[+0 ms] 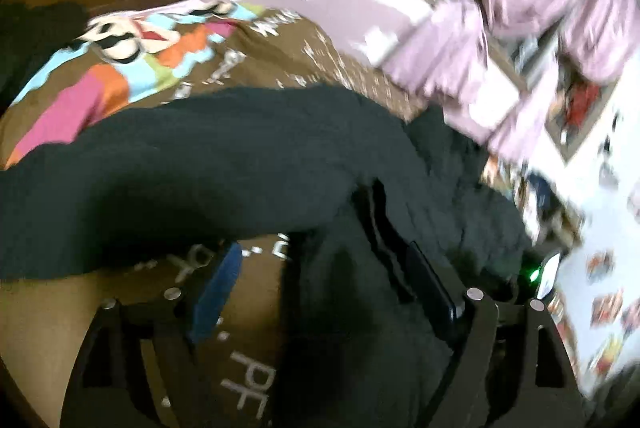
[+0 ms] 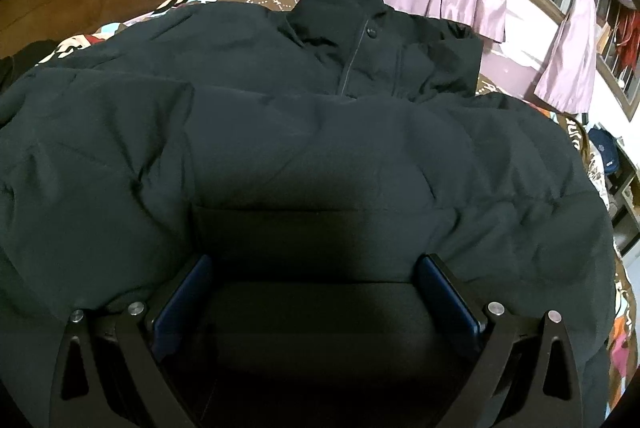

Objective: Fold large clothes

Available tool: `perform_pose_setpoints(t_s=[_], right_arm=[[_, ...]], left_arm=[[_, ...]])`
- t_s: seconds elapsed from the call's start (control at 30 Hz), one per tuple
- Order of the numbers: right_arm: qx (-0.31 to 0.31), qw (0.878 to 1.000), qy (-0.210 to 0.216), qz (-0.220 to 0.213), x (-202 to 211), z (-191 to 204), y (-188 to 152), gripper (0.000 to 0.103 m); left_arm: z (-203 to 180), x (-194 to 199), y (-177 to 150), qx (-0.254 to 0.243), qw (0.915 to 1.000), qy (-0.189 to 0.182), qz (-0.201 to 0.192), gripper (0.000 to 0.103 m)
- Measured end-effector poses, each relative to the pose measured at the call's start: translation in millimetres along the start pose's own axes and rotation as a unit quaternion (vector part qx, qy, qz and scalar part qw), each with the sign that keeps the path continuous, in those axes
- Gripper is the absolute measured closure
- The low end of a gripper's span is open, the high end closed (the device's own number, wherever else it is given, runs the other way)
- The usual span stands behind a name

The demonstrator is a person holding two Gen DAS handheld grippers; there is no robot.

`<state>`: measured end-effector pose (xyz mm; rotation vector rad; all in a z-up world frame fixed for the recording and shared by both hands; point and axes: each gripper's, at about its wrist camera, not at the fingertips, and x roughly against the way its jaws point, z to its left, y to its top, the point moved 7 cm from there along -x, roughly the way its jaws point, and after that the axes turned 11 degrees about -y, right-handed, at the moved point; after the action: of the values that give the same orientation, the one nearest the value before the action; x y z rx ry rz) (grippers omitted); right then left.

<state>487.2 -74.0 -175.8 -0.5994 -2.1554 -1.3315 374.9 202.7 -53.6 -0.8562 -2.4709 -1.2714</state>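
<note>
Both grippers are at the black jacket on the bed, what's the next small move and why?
Probably shut the right gripper on the jacket hem. Its jaws stand open around a dark fold, while the collar lies flat at the far end. The left gripper also looks open, with cloth draped between its fingers.

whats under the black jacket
The black jacket lies on a brown printed bedspread, which shows past its edges with bright cartoon patches and white lettering. Whatever is directly beneath the jacket's middle is covered and cannot be seen.
</note>
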Motion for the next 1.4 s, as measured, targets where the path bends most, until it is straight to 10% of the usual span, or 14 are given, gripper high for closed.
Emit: perform_pose_setpoints(t_s=[0.37,0.67,0.9,1.07,1.3,1.4], right_arm=[[0.008,1.0,-0.018,-0.014,7,2,1,0.0],[0.023,0.994,-0.001,-0.104,58,22,38,0.0],[-0.018,0.986,0.142,-0.08,70,81,83,0.0],[0.005,0.99,0.139,-0.034,43,114,74,0.0],[-0.03,0.985,0.167,-0.034,32,111,60,0.0],[-0.033,0.985,0.164,-0.04,34,110,58,0.0]], left_arm=[[105,76,-4,0.167,0.9786,0.092,-0.076,0.019],[195,136,-14,0.333,0.9217,0.105,-0.17,0.019],[210,137,-13,0.34,0.9167,0.135,-0.162,0.019],[216,135,-21,0.353,0.9107,0.139,-0.165,0.021],[205,137,-9,0.3,0.9276,0.148,-0.167,0.093],[175,151,18,0.223,0.9439,0.139,-0.2,0.099]])
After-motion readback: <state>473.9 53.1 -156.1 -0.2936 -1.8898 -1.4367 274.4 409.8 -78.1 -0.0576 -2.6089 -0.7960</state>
